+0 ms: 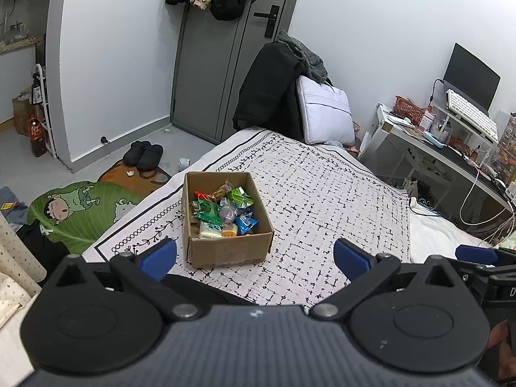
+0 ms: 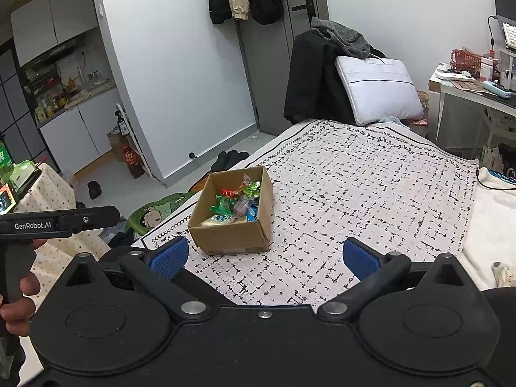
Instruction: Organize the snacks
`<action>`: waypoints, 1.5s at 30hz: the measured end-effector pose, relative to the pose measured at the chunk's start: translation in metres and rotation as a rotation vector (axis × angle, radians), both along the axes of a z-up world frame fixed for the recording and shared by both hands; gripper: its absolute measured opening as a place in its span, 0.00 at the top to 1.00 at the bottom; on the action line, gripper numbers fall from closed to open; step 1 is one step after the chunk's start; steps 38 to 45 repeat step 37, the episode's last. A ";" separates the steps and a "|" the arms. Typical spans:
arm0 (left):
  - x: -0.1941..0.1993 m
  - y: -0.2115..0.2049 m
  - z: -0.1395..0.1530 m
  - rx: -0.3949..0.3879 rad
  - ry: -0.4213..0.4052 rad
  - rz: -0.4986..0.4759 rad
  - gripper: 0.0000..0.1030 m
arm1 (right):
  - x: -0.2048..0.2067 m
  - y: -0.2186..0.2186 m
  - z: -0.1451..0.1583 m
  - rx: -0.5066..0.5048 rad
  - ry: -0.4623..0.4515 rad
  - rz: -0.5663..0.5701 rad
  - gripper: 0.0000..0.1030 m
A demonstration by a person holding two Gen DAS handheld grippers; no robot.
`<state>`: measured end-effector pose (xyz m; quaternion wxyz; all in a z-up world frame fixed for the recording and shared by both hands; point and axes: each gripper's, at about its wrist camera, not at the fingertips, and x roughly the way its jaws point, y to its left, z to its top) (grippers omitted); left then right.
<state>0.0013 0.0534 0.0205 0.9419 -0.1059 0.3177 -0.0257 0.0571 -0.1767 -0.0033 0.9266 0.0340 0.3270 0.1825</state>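
An open cardboard box point(image 1: 225, 251) stands on the patterned bed cover point(image 1: 322, 200). It holds several wrapped snacks point(image 1: 222, 209) in green, blue, red and white. My left gripper point(image 1: 254, 258) is open and empty, held just in front of the box. In the right wrist view the box point(image 2: 232, 237) with the snacks point(image 2: 235, 204) sits left of centre. My right gripper point(image 2: 266, 258) is open and empty, near the box's right corner. The left gripper's body point(image 2: 58, 222) shows at the left edge of the right wrist view.
A chair with a black coat point(image 1: 267, 96) and a white laptop bag point(image 1: 325, 109) stands beyond the bed. A cluttered desk point(image 1: 451, 148) is on the right. Slippers point(image 1: 143, 154) and a green floor mat point(image 1: 80, 213) lie left of the bed.
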 end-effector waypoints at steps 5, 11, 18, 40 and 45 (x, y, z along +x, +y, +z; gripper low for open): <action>0.000 0.000 0.000 0.000 0.001 0.000 0.00 | -0.001 0.001 0.000 -0.002 -0.002 0.000 0.00; -0.001 0.000 0.000 0.004 0.003 0.003 0.00 | -0.001 0.001 0.000 -0.002 -0.003 -0.001 0.00; -0.001 0.000 0.000 0.018 0.006 0.006 0.00 | -0.001 0.001 0.000 -0.004 -0.002 -0.003 0.00; -0.003 0.002 0.001 0.039 -0.017 0.014 0.00 | 0.002 0.004 -0.005 -0.013 0.010 -0.011 0.00; -0.003 0.002 0.001 0.039 -0.017 0.014 0.00 | 0.002 0.004 -0.005 -0.013 0.010 -0.011 0.00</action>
